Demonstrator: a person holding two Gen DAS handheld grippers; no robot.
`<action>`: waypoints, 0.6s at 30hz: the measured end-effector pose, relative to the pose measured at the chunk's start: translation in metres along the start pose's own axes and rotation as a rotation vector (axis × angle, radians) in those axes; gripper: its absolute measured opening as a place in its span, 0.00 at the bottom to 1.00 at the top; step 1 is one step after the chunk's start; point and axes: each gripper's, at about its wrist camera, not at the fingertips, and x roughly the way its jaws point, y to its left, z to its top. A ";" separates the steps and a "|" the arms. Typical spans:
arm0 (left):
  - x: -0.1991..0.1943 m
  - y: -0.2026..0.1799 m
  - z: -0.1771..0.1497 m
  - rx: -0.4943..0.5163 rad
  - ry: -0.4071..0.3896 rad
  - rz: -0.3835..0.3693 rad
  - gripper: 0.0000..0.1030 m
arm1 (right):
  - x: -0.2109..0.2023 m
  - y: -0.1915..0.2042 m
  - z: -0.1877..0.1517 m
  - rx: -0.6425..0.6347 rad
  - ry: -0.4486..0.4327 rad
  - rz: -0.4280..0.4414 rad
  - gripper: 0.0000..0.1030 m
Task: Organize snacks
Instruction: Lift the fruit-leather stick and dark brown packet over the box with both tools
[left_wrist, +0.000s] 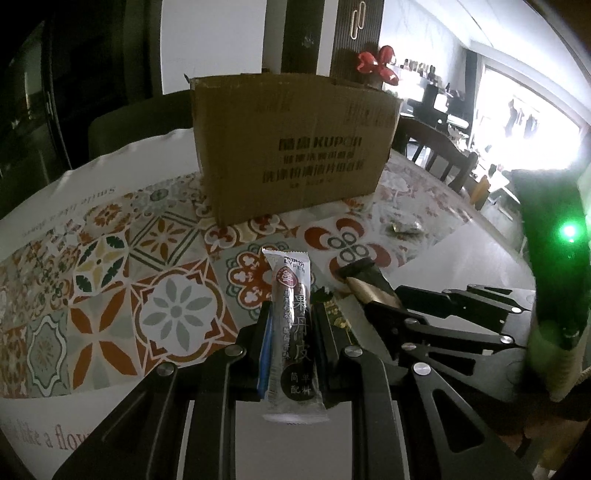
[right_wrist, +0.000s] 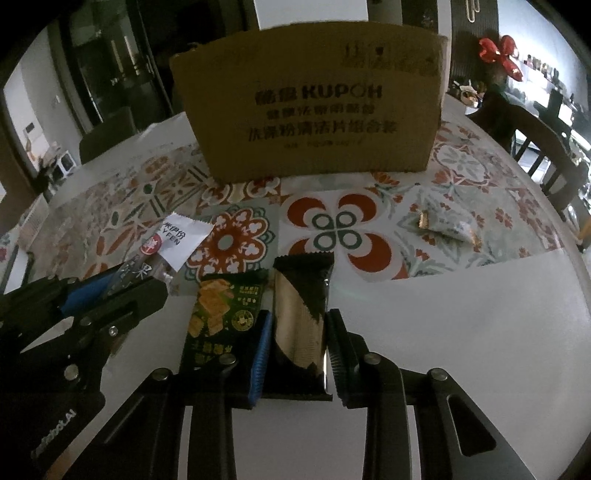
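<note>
In the left wrist view my left gripper is shut on a long clear fruit-leather stick with a white top, held above the patterned tablecloth. In the right wrist view my right gripper has its pads against both sides of a black and gold snack packet lying on the table. A green cracker packet lies just left of it. The left gripper with its stick shows at the left there. The cardboard box stands behind.
A small wrapped sweet lies to the right on the cloth. A dark wooden chair stands past the table's right edge. A red ornament sits behind the box.
</note>
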 end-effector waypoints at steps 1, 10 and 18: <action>-0.001 0.000 0.001 -0.004 -0.002 -0.002 0.20 | -0.002 -0.001 0.001 0.003 -0.007 0.002 0.30; -0.015 0.000 0.025 -0.022 -0.058 0.003 0.20 | -0.036 -0.008 0.017 0.013 -0.109 0.014 0.30; -0.032 -0.003 0.051 -0.012 -0.127 0.007 0.20 | -0.064 -0.010 0.043 0.002 -0.220 0.022 0.30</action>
